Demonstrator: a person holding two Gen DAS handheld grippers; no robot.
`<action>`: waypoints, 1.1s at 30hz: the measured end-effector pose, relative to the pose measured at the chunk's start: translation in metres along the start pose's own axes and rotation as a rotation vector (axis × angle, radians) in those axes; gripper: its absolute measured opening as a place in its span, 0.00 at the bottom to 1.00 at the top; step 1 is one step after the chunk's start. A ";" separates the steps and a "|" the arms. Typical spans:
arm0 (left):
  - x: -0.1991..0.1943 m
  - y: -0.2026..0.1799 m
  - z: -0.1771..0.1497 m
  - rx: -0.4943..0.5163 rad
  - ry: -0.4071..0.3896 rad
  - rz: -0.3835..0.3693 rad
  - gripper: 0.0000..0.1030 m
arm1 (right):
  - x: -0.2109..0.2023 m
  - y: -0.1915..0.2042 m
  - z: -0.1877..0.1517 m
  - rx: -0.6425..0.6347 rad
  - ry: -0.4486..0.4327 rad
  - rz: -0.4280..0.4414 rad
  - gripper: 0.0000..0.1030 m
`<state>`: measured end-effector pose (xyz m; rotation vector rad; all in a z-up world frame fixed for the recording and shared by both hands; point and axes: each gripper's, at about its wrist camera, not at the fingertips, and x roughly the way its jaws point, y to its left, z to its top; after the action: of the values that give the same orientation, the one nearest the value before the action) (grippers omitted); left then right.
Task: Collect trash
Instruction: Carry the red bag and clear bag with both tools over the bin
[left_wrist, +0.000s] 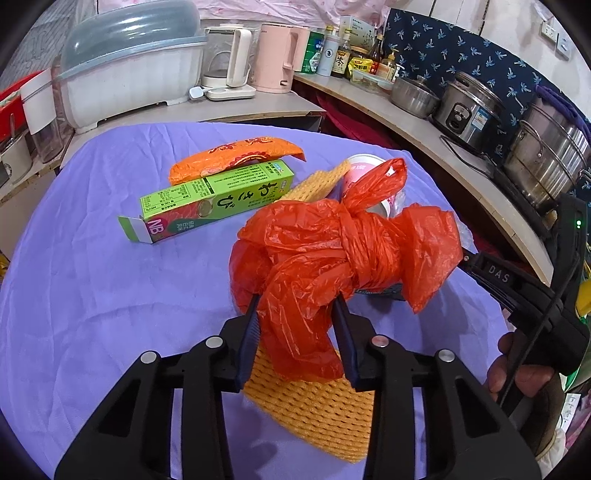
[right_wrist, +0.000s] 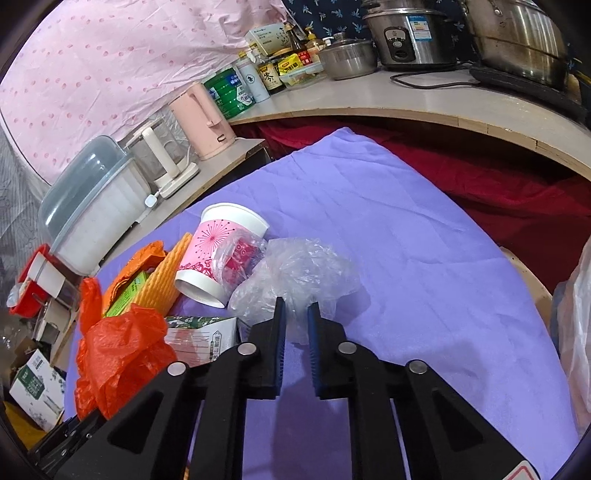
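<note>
Your left gripper (left_wrist: 297, 299) is clamped on the knotted red plastic bag (left_wrist: 332, 251), its blue pads (left_wrist: 248, 338) pressing the crumpled film from both sides; beneath it a sheet of yellow foam netting (left_wrist: 314, 410) lies on the purple cloth (left_wrist: 110, 295) near the table's near edge. Your right gripper (right_wrist: 295, 308) has its fingers drawn in on a fold of the clear plastic bag (right_wrist: 295, 273), a narrow gap showing between the pads lower down; that bag rests toward the middle of the cloth. Just beyond it a pink-and-white paper cup (right_wrist: 218, 254) lies on its side, with a small red wrapper (right_wrist: 240, 258) against it under clear film; a white printed carton (right_wrist: 207, 338) lies partly hidden behind the red bag. Further on, a green box (left_wrist: 214, 199) lies with its flap open, and an orange packet (left_wrist: 236, 157) sits behind it toward the far edge. Beyond the table a counter (left_wrist: 406, 122) carries a pink kettle (left_wrist: 277, 59), a glass kettle (left_wrist: 225, 62), bottles, steel pots (left_wrist: 546, 155) and a rice cooker (left_wrist: 469, 110); a lidded white bin (left_wrist: 129, 70) stands at the far left; a hand (left_wrist: 517, 373) shows at the right rim, cut off.
</note>
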<state>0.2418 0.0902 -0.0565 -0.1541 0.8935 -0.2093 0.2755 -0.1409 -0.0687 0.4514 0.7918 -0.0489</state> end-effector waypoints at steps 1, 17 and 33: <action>-0.002 -0.001 0.000 0.001 -0.003 -0.001 0.33 | -0.006 -0.001 0.000 0.005 -0.012 -0.001 0.08; -0.066 -0.036 -0.011 0.047 -0.089 -0.039 0.30 | -0.117 -0.037 -0.018 0.088 -0.138 -0.002 0.07; -0.109 -0.123 -0.049 0.178 -0.093 -0.116 0.30 | -0.234 -0.119 -0.044 0.196 -0.285 -0.066 0.07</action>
<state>0.1225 -0.0045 0.0222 -0.0497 0.7696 -0.3855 0.0559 -0.2594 0.0232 0.5892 0.5228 -0.2494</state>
